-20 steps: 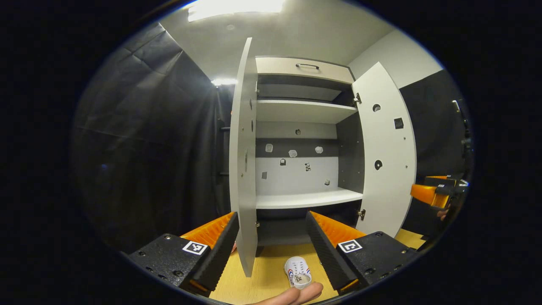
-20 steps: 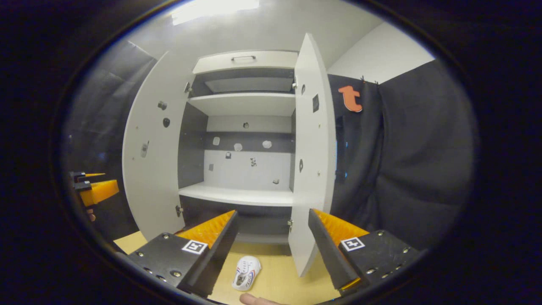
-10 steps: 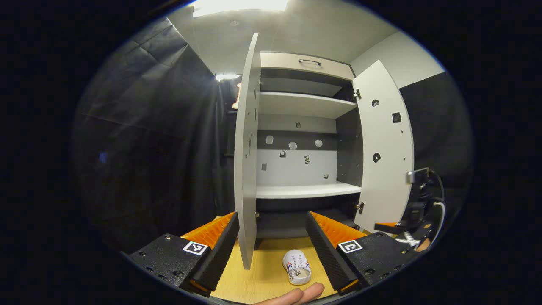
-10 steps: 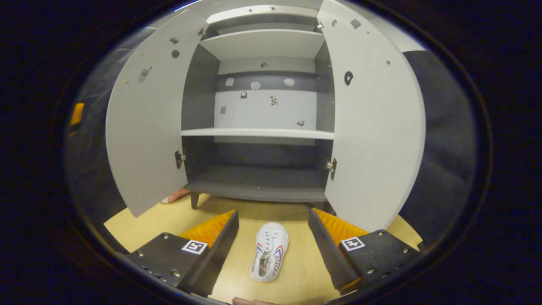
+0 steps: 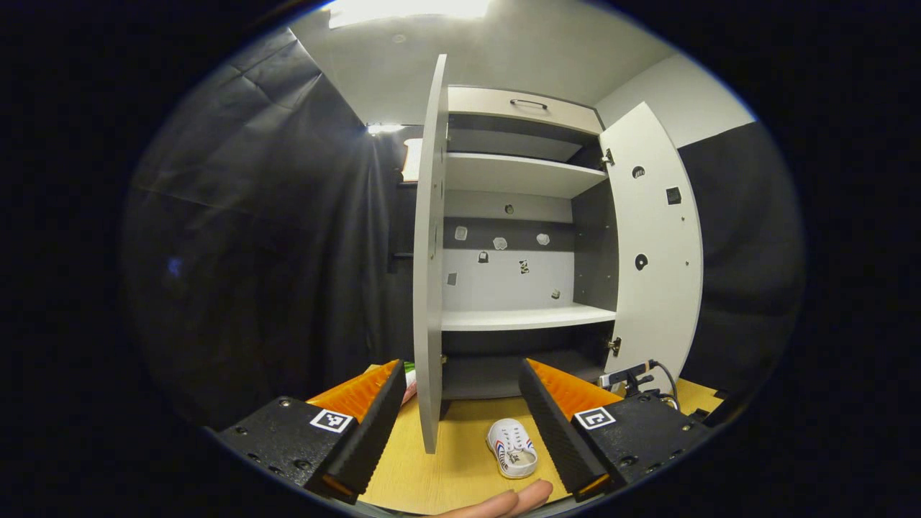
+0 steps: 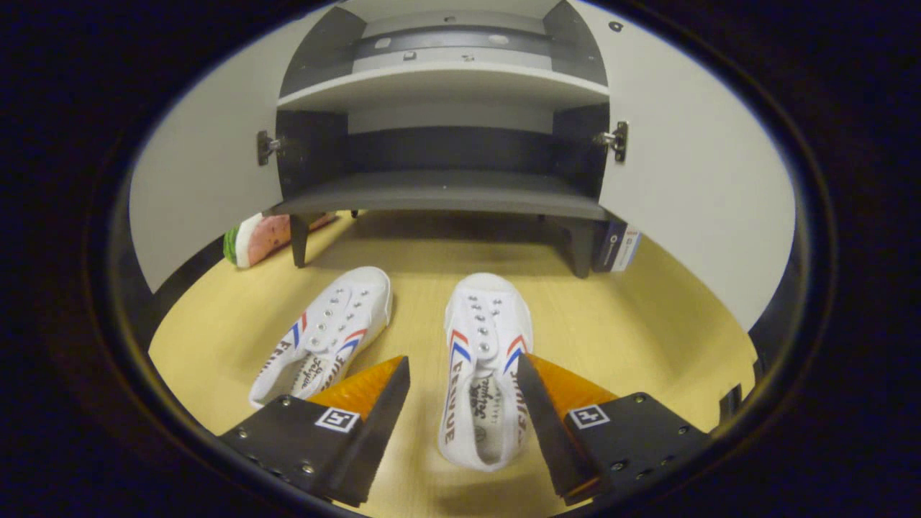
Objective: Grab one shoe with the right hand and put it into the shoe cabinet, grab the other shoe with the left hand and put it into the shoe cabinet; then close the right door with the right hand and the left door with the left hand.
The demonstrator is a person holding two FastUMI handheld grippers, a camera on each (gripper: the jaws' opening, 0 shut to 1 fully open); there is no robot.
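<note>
Right gripper [image 6: 460,374] hangs low over the floor with jaws spread, one white shoe [image 6: 481,367] lying between them, heel nearest, toe aimed at the shoe cabinet [image 6: 442,191]. The other shoe [image 6: 324,334] sits just left. Left gripper [image 5: 460,392] waits higher, spread wide and empty.

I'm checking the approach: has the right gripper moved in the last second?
Yes. The right gripper has dropped toward the floor and nearer the cabinet; its open fingers now flank a shoe.
</note>
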